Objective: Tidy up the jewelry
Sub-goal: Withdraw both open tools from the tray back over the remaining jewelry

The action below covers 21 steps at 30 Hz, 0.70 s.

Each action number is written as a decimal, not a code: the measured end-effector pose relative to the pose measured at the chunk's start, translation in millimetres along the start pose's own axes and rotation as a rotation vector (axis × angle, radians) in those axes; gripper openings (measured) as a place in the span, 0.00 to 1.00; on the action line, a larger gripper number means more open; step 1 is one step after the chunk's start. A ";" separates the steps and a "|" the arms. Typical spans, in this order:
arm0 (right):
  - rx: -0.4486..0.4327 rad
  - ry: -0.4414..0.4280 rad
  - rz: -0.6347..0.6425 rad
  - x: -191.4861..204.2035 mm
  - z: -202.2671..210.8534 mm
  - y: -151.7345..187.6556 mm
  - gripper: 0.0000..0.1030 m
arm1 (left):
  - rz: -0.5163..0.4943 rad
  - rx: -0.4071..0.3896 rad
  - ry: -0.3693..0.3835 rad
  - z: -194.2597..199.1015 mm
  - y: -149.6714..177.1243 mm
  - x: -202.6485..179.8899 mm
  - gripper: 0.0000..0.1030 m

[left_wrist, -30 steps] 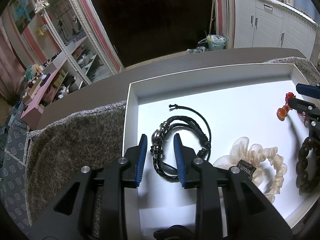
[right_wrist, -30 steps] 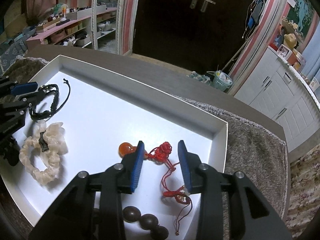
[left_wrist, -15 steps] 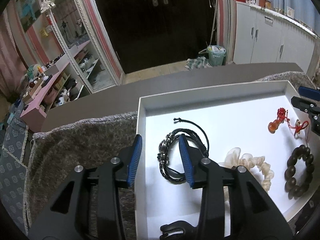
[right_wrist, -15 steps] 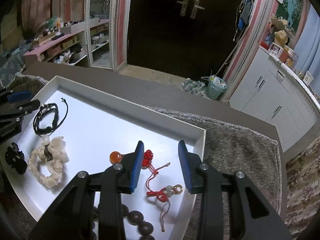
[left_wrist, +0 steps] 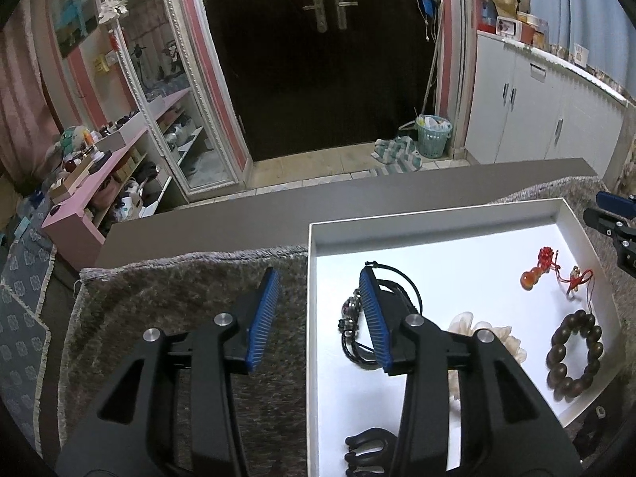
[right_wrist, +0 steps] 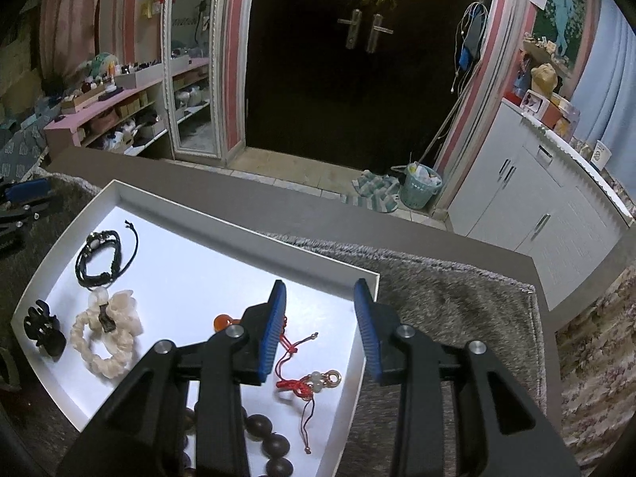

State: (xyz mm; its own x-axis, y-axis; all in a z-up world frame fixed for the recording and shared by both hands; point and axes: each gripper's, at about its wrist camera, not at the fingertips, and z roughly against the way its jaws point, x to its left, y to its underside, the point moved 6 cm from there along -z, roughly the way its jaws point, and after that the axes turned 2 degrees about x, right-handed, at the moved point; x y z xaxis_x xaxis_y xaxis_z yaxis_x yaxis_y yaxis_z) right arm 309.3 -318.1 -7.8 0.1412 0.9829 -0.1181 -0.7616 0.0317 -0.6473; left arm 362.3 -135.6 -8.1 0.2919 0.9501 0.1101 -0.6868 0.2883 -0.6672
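Note:
A white tray (left_wrist: 437,230) (right_wrist: 167,206) lies on a grey rug. In it lie a black cord bracelet (left_wrist: 353,318) (right_wrist: 103,254), a cream scrunchie (left_wrist: 501,338) (right_wrist: 107,338), a black hair claw (left_wrist: 365,453) (right_wrist: 41,328), a dark wooden bead bracelet (left_wrist: 572,353) (right_wrist: 270,437) and a red knotted charm with an orange gourd (left_wrist: 556,272) (right_wrist: 302,377). My left gripper (left_wrist: 318,282) is open and empty above the tray's left wall. My right gripper (right_wrist: 320,292) is open and empty above the tray's right end.
The grey rug (left_wrist: 179,298) (right_wrist: 457,310) covers a brown table with its far edge (left_wrist: 278,218) in view. Beyond are a dark double door (left_wrist: 318,59), pink shelves (left_wrist: 99,183), a white cabinet (left_wrist: 548,119) and a green bin (left_wrist: 433,135).
Both grippers have pulled back and risen away from the jewelry. The left one has also shifted left, over the tray's wall and the rug. The jewelry has not moved in the last half second.

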 end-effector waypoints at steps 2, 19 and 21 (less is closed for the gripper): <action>-0.006 0.002 -0.002 -2.1 2.4 0.2 0.35 | 0.006 -0.005 0.001 2.6 -0.8 1.5 0.40; -0.045 -0.003 -0.010 -7.8 25.6 -4.2 0.35 | 0.008 -0.066 -0.010 42.0 -10.9 17.9 0.41; -0.055 0.000 -0.021 -12.5 31.1 -5.4 0.35 | -0.001 -0.066 -0.022 52.1 -8.8 24.1 0.41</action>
State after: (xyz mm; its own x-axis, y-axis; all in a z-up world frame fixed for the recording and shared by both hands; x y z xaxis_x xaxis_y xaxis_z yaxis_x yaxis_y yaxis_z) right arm 292.0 -324.8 20.6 0.1568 0.9822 -0.1035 -0.7227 0.0427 -0.6898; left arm 340.7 -109.0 38.8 0.2770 0.9525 0.1261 -0.6410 0.2810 -0.7143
